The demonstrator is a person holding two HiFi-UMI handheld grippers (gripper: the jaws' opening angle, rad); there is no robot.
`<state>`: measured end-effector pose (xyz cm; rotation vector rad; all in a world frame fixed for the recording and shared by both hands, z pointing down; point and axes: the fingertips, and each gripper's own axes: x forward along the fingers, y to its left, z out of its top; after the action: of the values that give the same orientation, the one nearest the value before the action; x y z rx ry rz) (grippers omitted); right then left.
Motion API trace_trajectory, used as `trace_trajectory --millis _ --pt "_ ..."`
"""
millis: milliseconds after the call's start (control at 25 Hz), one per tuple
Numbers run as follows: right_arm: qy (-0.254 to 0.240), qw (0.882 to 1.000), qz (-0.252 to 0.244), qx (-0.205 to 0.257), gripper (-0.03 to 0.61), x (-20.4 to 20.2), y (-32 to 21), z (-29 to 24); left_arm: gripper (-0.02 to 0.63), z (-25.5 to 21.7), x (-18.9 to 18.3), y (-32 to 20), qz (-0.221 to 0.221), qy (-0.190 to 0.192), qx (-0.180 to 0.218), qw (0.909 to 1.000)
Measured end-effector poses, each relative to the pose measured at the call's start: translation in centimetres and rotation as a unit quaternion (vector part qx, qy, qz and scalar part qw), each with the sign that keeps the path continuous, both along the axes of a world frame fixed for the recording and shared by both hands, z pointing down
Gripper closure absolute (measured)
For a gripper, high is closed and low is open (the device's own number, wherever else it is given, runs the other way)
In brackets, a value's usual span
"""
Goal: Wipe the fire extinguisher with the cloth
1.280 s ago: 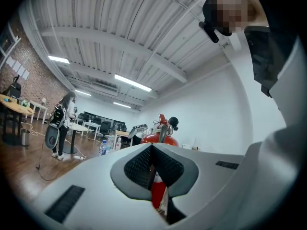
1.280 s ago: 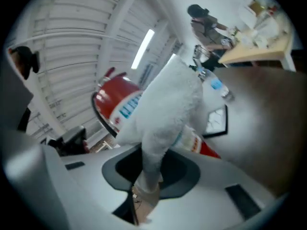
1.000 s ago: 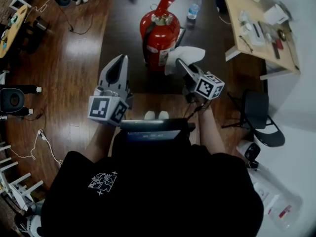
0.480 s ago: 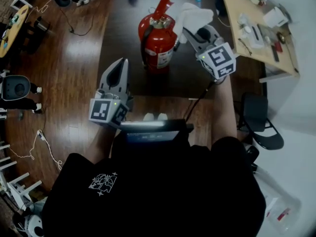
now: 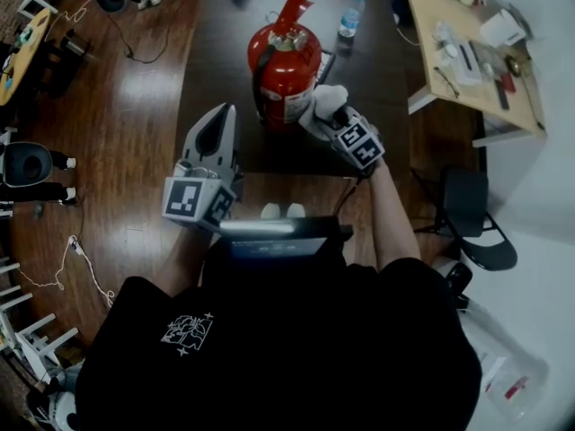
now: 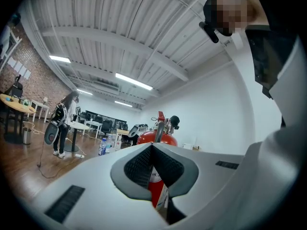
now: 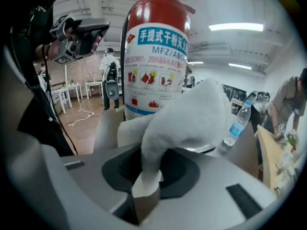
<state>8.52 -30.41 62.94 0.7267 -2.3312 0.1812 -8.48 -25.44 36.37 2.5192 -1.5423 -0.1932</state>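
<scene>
Over on the left, the left gripper (image 5: 221, 109) hangs with its jaws pressed together on nothing, apart from the red metal fire extinguisher (image 5: 286, 65). That stands upright on the dark tabletop (image 5: 216, 52). At its right flank is the fluffy white cloth (image 5: 325, 104), pinched tight in the right gripper (image 5: 331, 120) and up against the cylinder by its label. In the right gripper view the cloth hides the cylinder's base. Further right stands a clear plastic water bottle (image 5: 351, 14) with a blue label; its fill level can't be made out.
</scene>
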Motion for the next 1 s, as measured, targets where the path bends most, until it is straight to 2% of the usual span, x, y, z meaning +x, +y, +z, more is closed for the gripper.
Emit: trace_trajectory --millis 80,200,320,440,520,640,720,800,920,1000 --pt "-0.018 0.999 0.015 0.029 0.48 0.9 -0.7 -2.9 0.614 0.0 0.0 -0.1 0.001 0.001 0.0 1.0" --pt "-0.08 0.992 0.04 0.092 0.479 2.0 -1.9 -10.9 0.614 -0.1 0.0 -0.2 0.003 0.004 0.0 1.0" --pt "-0.14 0.975 0.044 0.167 0.479 2.1 -2.2 -20.2 0.614 -0.3 0.1 -0.2 0.008 0.007 0.004 0.9999" --pt "-0.205 0.953 0.04 0.22 0.479 0.9 -1.6 -28.4 0.614 -0.5 0.4 -0.1 0.013 0.01 0.007 0.9998" --pt "-0.2 0.951 0.018 0.236 0.479 -0.9 -0.8 -30.5 0.614 -0.6 0.4 -0.1 0.015 0.012 0.009 0.9998" --pt "-0.155 0.96 -0.01 0.234 0.479 -3.9 0.4 -28.4 0.614 -0.5 0.5 0.2 0.019 0.016 0.006 0.9997" --pt "-0.166 0.964 0.003 0.208 0.479 -4.6 1.4 -26.4 0.614 -0.5 0.5 0.3 0.022 0.017 0.006 0.9996" --pt "-0.161 0.972 0.024 0.166 0.479 -4.5 2.1 -23.2 0.614 -0.6 0.4 0.2 0.022 0.016 0.008 0.9996" --pt "-0.118 0.988 0.049 0.087 0.479 -4.5 2.3 -14.7 0.614 -0.6 0.5 0.3 0.026 0.017 0.008 0.9995" --pt "-0.112 0.991 0.07 0.034 0.479 -4.3 1.6 -9.5 0.614 -0.5 0.6 0.3 0.029 0.015 0.007 0.9994"
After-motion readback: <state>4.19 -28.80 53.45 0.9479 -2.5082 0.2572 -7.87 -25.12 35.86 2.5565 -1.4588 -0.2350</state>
